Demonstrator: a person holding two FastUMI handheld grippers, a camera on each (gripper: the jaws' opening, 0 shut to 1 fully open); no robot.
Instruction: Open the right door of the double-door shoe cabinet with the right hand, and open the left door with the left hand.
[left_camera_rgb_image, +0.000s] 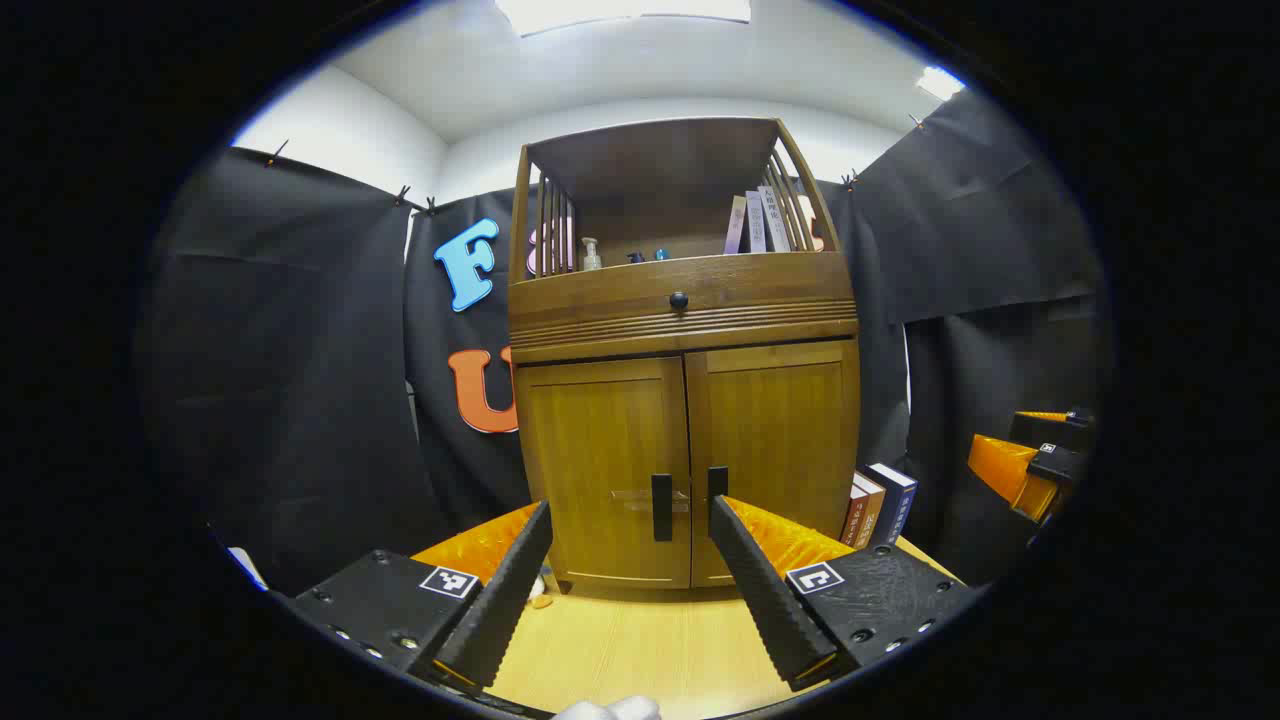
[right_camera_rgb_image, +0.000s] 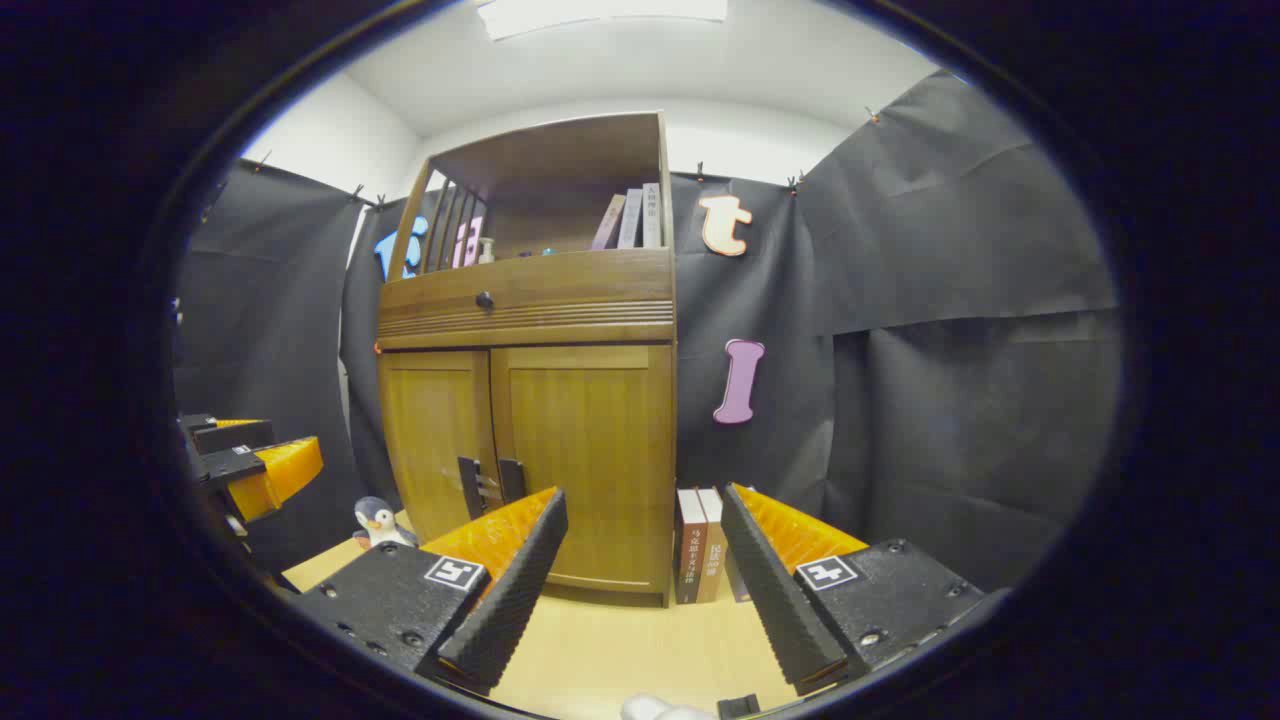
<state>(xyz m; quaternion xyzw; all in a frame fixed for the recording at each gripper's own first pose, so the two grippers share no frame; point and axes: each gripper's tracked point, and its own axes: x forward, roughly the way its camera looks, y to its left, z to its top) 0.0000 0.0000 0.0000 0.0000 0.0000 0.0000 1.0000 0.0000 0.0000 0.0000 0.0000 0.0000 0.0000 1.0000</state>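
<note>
Shoe cabinet (left_camera_rgb_image: 685, 400) is seen standing at centre of the left gripper view on a pale wood table (left_camera_rgb_image: 640, 640), both doors closed. Left door (left_camera_rgb_image: 605, 470) and right door (left_camera_rgb_image: 775, 450) meet at a thin seam; dark vertical handles (left_camera_rgb_image: 662, 507) sit just beside it. A drawer with a round knob (left_camera_rgb_image: 679, 300) is placed above the doors, with an open shelf above that holding books (left_camera_rgb_image: 760, 220) and small bottles (left_camera_rgb_image: 591, 254).

Left gripper (left_camera_rgb_image: 630, 530) is held wide apart, nothing between the fingers, handles at 12 o'clock, free table in between. Right gripper (right_camera_rgb_image: 645, 530) is likewise spread and empty; cabinet at 11 o'clock in its view.

Upright books (right_camera_rgb_image: 700, 545) are seen touching the cabinet's right side. Spine writing is present, too small to read. A penguin toy (right_camera_rgb_image: 375, 522) is seen at 9 o'clock, probably on the table edge. Black cloth is hung all round; white ceiling is lit.
</note>
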